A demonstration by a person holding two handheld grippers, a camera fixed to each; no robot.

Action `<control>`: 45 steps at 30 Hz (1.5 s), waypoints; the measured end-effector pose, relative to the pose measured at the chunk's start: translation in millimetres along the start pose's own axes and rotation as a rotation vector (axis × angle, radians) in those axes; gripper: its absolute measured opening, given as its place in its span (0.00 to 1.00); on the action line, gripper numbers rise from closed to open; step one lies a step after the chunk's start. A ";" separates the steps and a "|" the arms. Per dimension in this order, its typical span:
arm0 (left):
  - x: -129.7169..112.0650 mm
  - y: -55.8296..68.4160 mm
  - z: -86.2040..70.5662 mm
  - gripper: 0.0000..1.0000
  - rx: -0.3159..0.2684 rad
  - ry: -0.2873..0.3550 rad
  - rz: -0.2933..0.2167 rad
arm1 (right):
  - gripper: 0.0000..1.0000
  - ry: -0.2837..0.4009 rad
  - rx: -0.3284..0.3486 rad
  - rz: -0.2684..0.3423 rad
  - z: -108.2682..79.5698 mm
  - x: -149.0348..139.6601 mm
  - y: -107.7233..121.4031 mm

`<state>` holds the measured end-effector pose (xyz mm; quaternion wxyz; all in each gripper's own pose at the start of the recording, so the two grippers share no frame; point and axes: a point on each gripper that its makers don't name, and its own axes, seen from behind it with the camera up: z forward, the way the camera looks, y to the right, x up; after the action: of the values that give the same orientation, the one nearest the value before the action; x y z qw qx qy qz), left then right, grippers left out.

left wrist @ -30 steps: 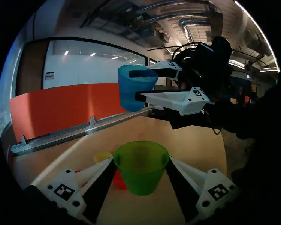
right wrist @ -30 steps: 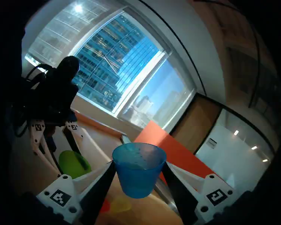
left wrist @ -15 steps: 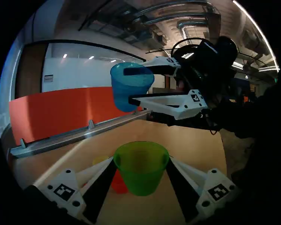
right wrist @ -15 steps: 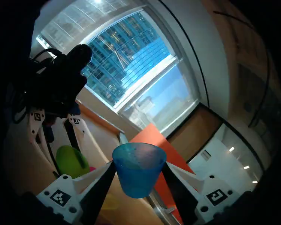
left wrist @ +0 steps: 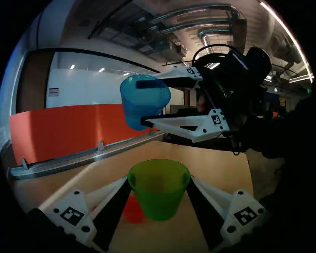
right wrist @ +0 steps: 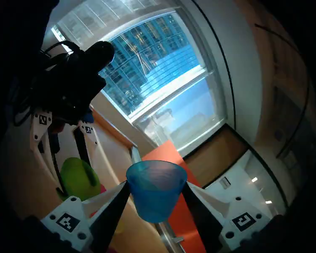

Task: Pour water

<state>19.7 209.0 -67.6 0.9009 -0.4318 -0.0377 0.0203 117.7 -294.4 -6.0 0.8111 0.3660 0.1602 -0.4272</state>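
In the left gripper view, an orange panel is seen at the left. It stands behind a metal rail that runs along the far edge of the wooden table. A red cup is set on the table not far from its pale left edge, and it is partly hidden by a gripper finger.

The green cup is pinched upright between both fingers of the left gripper and held above the table. Higher up, the blue cup is clamped between both fingers of the right gripper, above the green cup and slightly to its left. It is tipped only slightly. Whether water is inside cannot be told.

In the right gripper view, the left gripper with the green cup is seen at the left, over the table. The blue cup is gripped in the middle, with a large window behind it.
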 end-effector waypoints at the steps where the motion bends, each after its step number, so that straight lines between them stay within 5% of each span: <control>1: 0.6 -0.1 0.0 0.87 0.000 0.003 -0.003 | 0.89 -0.002 0.000 -0.010 0.4 0.0 -0.1; 45: 17.1 1.7 2.8 0.87 -0.009 0.055 -0.013 | 0.89 -0.021 -0.020 -0.242 2.8 2.3 11.7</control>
<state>36.5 213.4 -66.3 0.8998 -0.4359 -0.0156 0.0024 128.3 -293.5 -0.1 0.7589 0.3313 0.1988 -0.5243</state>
